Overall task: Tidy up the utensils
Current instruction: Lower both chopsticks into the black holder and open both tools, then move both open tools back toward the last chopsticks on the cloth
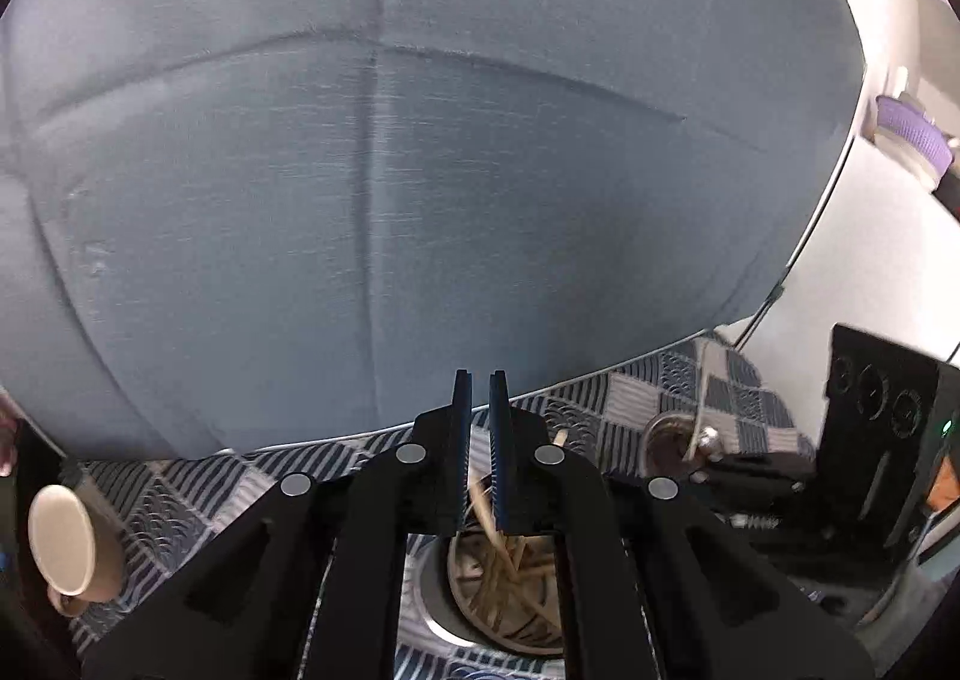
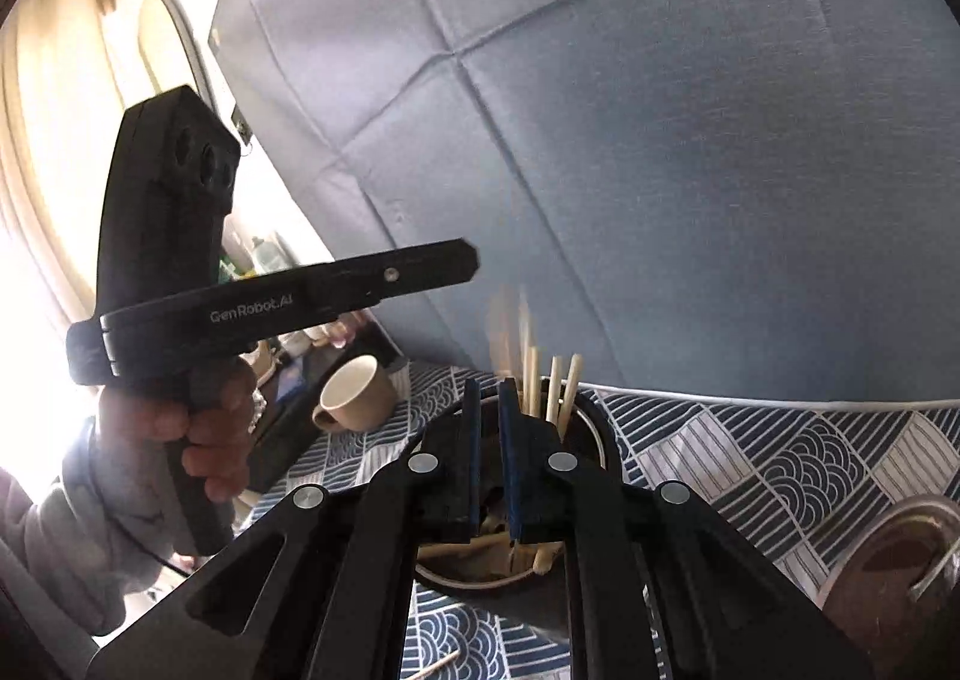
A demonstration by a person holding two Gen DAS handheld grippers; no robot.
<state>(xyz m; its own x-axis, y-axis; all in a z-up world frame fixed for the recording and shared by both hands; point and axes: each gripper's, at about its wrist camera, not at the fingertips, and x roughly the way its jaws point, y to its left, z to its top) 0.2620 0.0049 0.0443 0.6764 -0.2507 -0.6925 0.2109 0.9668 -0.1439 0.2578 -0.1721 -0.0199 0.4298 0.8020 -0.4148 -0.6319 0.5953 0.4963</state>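
Observation:
My left gripper (image 1: 480, 380) hovers above a round metal holder (image 1: 504, 590) full of wooden chopsticks (image 1: 501, 566); its jaws stand nearly shut with a narrow gap, and one chopstick crosses low in that gap. My right gripper (image 2: 489, 386) is over a dark round holder (image 2: 591, 440) with upright chopsticks (image 2: 555, 386); its jaws also stand nearly shut, nothing clearly gripped. A blurred chopstick (image 2: 510, 332) stands just beyond its tips. The left gripper (image 2: 468, 263) shows in the right wrist view, held up in a hand.
A blue padded cushion wall (image 1: 420, 170) fills the back. A patterned blue-white cloth (image 2: 780, 452) covers the table. A beige mug (image 1: 66, 542) lies left, also in the right wrist view (image 2: 357, 392). A metal bowl with a spoon (image 1: 684, 440) sits right. A loose chopstick (image 2: 435, 665) lies on the cloth.

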